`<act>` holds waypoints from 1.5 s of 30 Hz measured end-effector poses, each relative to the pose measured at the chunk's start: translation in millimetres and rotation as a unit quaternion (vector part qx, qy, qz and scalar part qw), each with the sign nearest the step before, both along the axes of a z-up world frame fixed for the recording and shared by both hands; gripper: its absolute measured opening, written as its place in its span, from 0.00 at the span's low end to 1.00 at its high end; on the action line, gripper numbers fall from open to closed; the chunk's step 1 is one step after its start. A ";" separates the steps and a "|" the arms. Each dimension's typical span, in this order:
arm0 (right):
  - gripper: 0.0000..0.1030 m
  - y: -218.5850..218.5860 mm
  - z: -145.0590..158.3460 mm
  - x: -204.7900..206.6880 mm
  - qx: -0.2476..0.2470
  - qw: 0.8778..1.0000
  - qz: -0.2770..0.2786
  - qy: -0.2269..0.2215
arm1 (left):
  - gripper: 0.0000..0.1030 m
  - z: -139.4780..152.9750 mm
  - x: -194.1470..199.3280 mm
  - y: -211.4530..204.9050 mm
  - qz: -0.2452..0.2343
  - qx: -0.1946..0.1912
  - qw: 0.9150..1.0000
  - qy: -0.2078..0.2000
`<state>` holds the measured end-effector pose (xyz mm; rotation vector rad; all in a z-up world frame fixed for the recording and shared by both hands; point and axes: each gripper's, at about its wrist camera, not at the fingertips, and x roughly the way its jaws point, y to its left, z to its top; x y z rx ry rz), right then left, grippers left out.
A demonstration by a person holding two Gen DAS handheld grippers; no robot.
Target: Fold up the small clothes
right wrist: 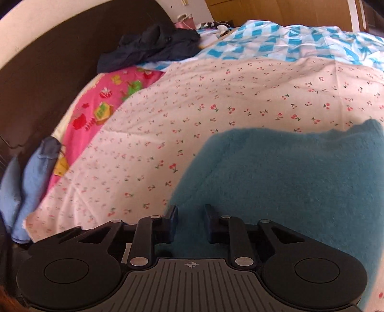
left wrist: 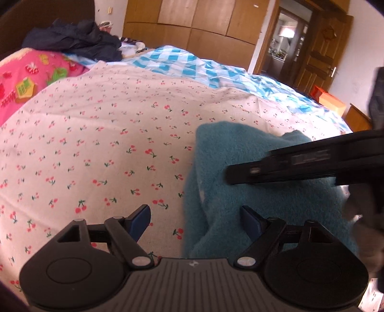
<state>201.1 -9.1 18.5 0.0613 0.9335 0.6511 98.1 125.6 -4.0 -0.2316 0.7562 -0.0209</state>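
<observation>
Cherry-print sheet (left wrist: 96, 134) underneath; left claw (left wrist: 196, 216) tilted down, released; right claw (right wrist: 190, 219) grasping teal fleece (right wrist: 300, 172).

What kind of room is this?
Most likely a bedroom. A cherry-print white sheet covers a big bed, with a blue-and-white checked quilt behind it, and tall wooden wardrobe doors line the far wall. A fluffy teal garment lies on the sheet.

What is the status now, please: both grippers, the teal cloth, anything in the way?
Left gripper open, at teal cloth edge. Right gripper closing on the cloth. Cloth on cherry sheet. Nothing in the way.
</observation>
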 end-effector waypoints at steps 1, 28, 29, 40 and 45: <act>0.14 6.1 -6.5 4.3 -0.002 1.000 -0.001 0.001 | 0.84 -1.9 2.1 0.0 0.008 0.011 1.000 0.001; 0.25 -77.7 11.3 -108.8 0.013 0.996 -0.080 -0.024 | 0.96 3.3 -13.2 -10.5 0.038 0.062 0.997 -0.012; 0.25 -78.1 15.8 -113.9 0.019 0.996 -0.079 -0.033 | 0.96 4.3 -14.1 -10.8 0.040 0.065 0.997 -0.012; 0.36 -99.0 1.7 -149.3 0.022 0.996 -0.082 -0.037 | 0.95 10.4 -43.7 -4.3 0.065 0.030 0.997 0.027; 0.37 -106.0 11.0 -164.5 0.058 0.994 -0.080 -0.050 | 0.95 17.3 -61.9 -13.3 0.048 0.046 0.998 0.012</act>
